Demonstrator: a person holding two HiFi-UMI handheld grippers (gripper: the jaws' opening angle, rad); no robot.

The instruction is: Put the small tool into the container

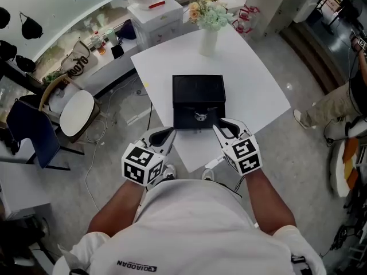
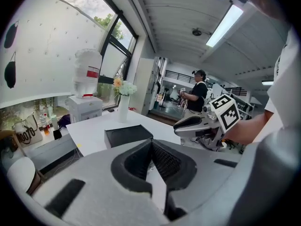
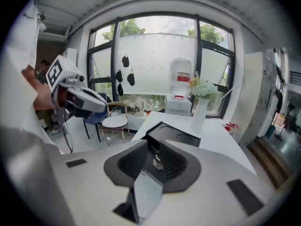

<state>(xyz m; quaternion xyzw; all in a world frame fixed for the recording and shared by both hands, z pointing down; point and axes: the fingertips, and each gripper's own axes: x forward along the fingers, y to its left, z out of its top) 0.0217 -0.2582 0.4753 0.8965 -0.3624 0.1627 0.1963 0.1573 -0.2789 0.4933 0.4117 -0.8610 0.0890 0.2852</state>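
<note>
A black box-shaped container (image 1: pixel 198 89) sits on the white table (image 1: pixel 252 79). A small metal tool (image 1: pixel 200 117) lies on its near, lower section. My right gripper (image 1: pixel 222 127) hovers just right of the tool with its jaws open. In the right gripper view the tool (image 3: pixel 157 162) shows in the gap ahead of the pads, untouched, with the container (image 3: pixel 182 136) beyond. My left gripper (image 1: pixel 164 135) hangs at the container's near left corner, its jaws together and nothing held. The left gripper view shows the container (image 2: pixel 127 135) and the right gripper (image 2: pixel 187 125).
A white vase of flowers (image 1: pixel 209 36) stands at the table's far edge. A round white chair (image 1: pixel 75 112) and a blue chair (image 1: pixel 31 133) stand on the left. A water dispenser (image 1: pixel 150 4) is at the back; a person (image 1: pixel 344 99) stands at right.
</note>
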